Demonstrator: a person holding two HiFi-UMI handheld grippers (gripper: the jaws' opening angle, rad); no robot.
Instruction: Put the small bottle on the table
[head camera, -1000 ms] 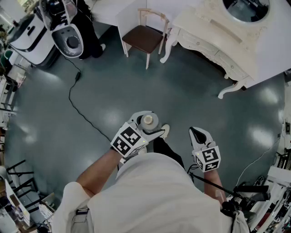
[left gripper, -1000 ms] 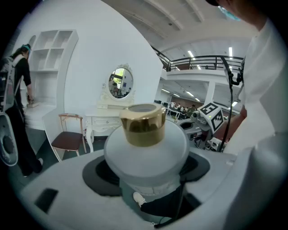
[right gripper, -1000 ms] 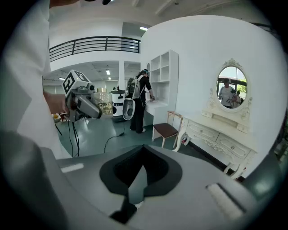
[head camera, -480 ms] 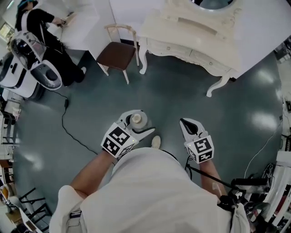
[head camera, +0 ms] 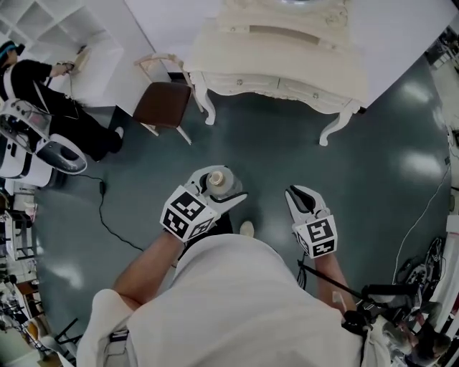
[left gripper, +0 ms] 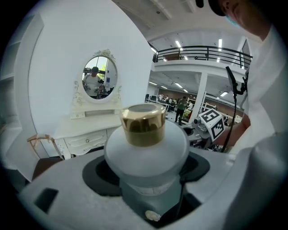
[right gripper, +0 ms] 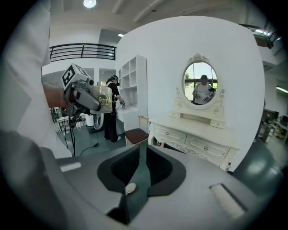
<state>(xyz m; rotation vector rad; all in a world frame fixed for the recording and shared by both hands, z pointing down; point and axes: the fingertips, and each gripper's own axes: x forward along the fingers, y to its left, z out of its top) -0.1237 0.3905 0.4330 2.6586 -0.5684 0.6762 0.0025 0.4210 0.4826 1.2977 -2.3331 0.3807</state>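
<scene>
Head view: a glossy dark grey-green floor [head camera: 272,165] fills the room's middle. A cream carved dressing table [head camera: 280,64] stands against the white wall at the top, with a chair [head camera: 161,104] with a brown seat just beside its left end. A black cable [head camera: 104,215] trails across the floor at left, near a person [head camera: 50,107] in black who faces white shelves [head camera: 43,21].

The left gripper [head camera: 222,188] is clamped wide around the small bottle [head camera: 217,180], held upright above the floor and well apart from the dressing table. The right gripper [head camera: 300,197] has its jaws drawn together with nothing between them.

Left gripper view: only here are the bottle's gold cap [left gripper: 143,123] and frosted rounded shoulder seen close, with the body seated between the two jaws. It also shows the oval mirror [left gripper: 100,77] above the dressing table, which the head view cuts off, and an upper-level railing [left gripper: 202,51].

Right gripper view: the jaws meet in a thin seam. This view alone shows the left gripper from the side, with the bottle in it, in front of the shelves.
</scene>
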